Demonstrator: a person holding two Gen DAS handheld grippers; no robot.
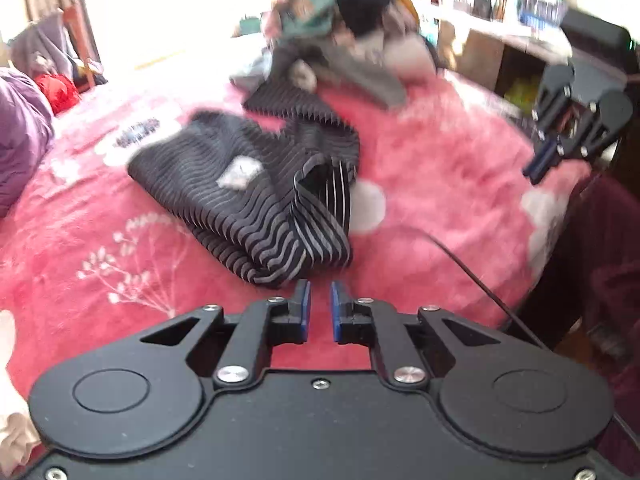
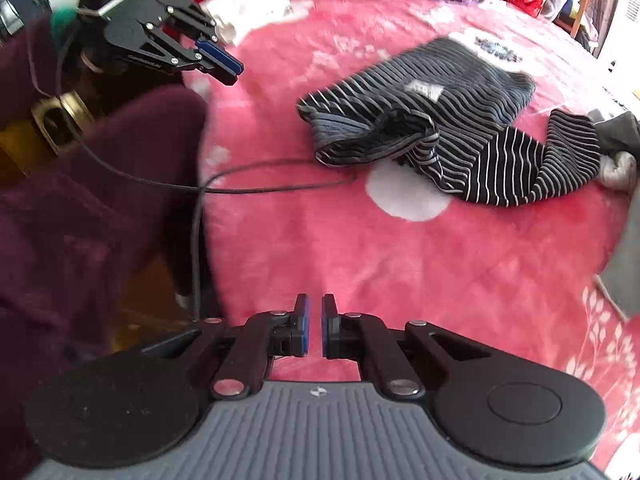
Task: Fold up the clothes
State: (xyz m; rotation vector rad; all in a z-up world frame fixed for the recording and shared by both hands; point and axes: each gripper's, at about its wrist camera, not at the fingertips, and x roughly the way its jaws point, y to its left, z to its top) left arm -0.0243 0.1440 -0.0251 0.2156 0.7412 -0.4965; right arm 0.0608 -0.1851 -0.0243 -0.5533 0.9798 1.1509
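Note:
A black sweater with thin grey-white stripes (image 1: 248, 192) lies crumpled on the pink floral blanket (image 1: 440, 168); a small white label shows on it. In the right wrist view the same sweater (image 2: 440, 120) sprawls with one sleeve stretched to the right. My left gripper (image 1: 320, 292) hovers just short of the sweater's near edge, its blue pads almost together with nothing between them. My right gripper (image 2: 316, 304) is over bare blanket (image 2: 360, 260), well short of the sweater, and is also shut and empty. Each gripper shows in the other view: the right (image 1: 534, 172), the left (image 2: 232, 70).
A heap of mixed clothes (image 1: 340, 20) sits at the far side of the bed. A black cable (image 2: 260, 188) runs across the blanket. A purple duvet (image 1: 20, 128), a grey garment (image 2: 624, 240), a white cloth (image 2: 248, 8) and a person's maroon sleeve (image 2: 80, 200) border the area.

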